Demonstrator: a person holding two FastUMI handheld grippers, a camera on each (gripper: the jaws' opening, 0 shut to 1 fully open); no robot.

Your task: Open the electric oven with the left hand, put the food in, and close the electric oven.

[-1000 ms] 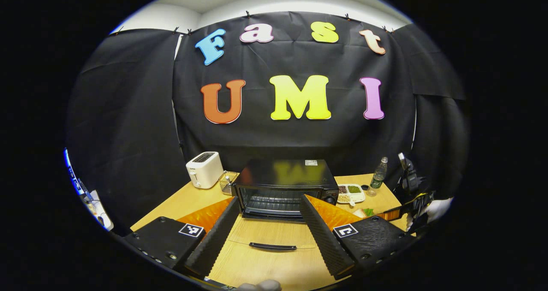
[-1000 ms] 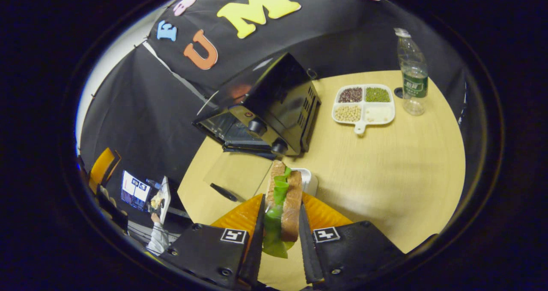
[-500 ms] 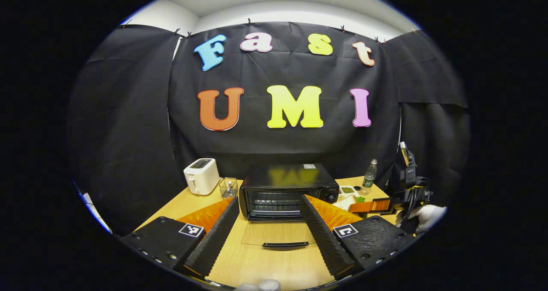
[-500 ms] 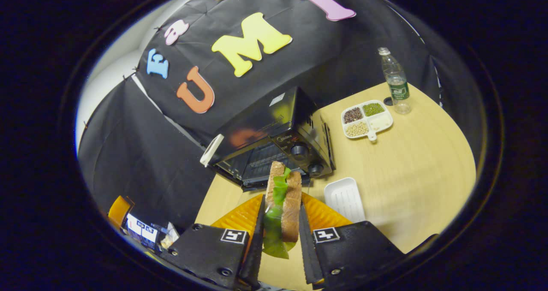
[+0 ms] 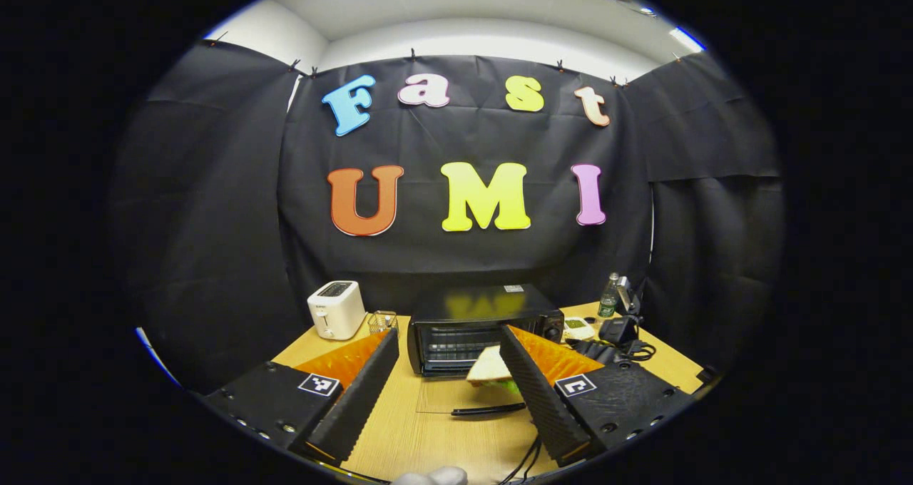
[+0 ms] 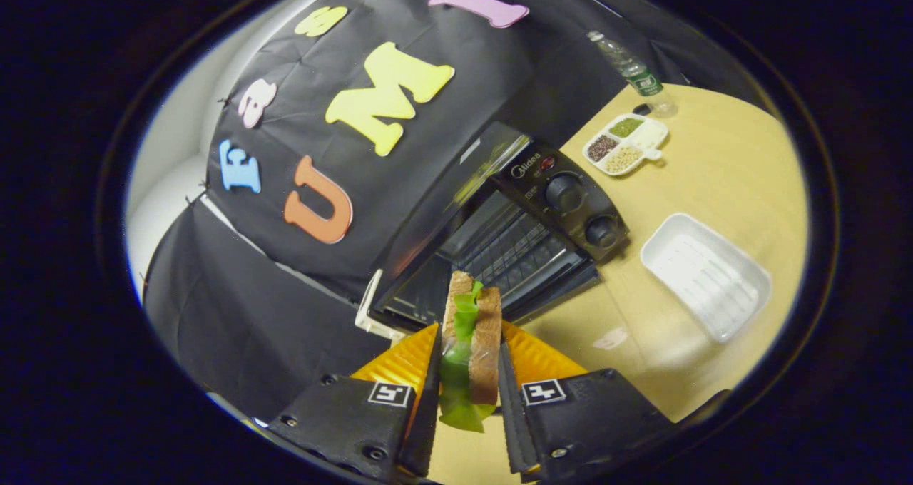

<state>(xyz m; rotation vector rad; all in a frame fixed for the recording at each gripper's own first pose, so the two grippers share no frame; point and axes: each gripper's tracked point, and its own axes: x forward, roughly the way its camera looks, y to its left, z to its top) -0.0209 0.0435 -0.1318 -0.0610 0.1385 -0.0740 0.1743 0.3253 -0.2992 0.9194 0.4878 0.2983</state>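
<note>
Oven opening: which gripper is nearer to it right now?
Right. The right gripper, shut on the sandwich, is just in front of the oven cavity. The left gripper is farther back, beyond the lowered door.

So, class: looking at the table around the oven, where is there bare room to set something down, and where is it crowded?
Free: bare table between the oven, bean dish and white tray. Crowded: directly before the oven, where the glass door lies open and the sandwich hovers.

Wooden table [image 6: 720, 178] bears oven [image 6: 499, 221], seemingly empty tray [image 6: 705, 274].
</note>
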